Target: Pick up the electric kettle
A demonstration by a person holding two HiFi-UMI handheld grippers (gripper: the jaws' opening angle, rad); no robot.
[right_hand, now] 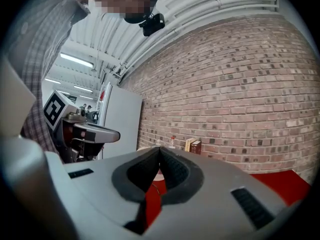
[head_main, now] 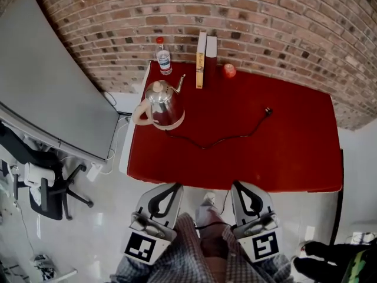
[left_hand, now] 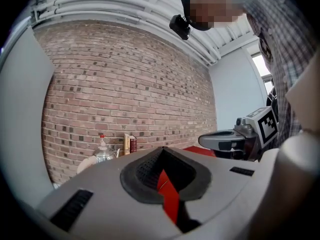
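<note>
A shiny steel electric kettle (head_main: 164,104) with a cream handle and a thin spout stands on its base at the back left of the red table (head_main: 294,152). Its black cord (head_main: 218,139) runs right across the table to a loose plug (head_main: 268,111). Both grippers hang side by side just short of the table's near edge, apart from the kettle. My left gripper (head_main: 175,186) is shut and holds nothing, and so is my right gripper (head_main: 238,184). In the left gripper view the kettle (left_hand: 102,155) shows small and far off, left of the shut jaws.
A water bottle (head_main: 163,56), two upright books (head_main: 205,59) and a small red object (head_main: 229,71) stand along the brick wall behind the kettle. A grey panel (head_main: 47,81) and an office chair (head_main: 53,187) are to the left of the table.
</note>
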